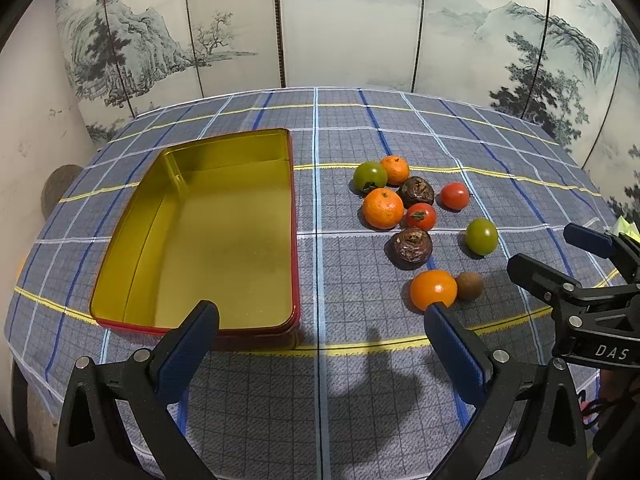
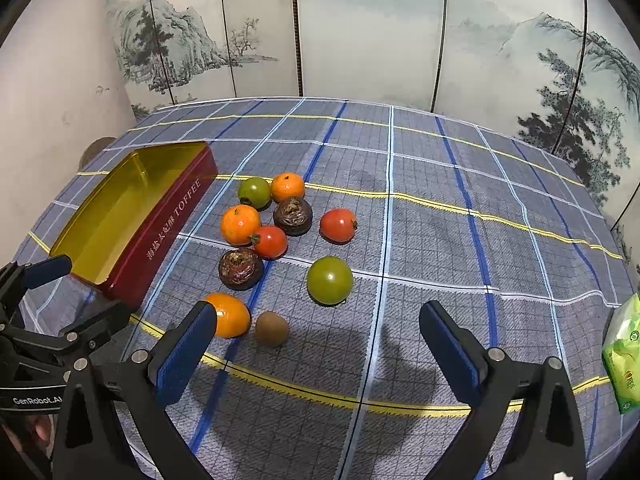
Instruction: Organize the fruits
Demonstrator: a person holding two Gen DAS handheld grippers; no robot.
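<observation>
Lying loose at centre right of the left wrist view, the round fruits cluster on the blue plaid tablecloth: orange tangerines, red tomatoes, green tomatoes, dark brown wrinkled fruits and a small brown kiwi-like fruit. Left of them sits the open rectangular tin with gold inside and red walls, holding nothing. Both the left gripper and right gripper, black with blue pads, hover low in frame, jaws spread wide, gripping nothing. A green packet lies at the right edge of the right wrist view.
</observation>
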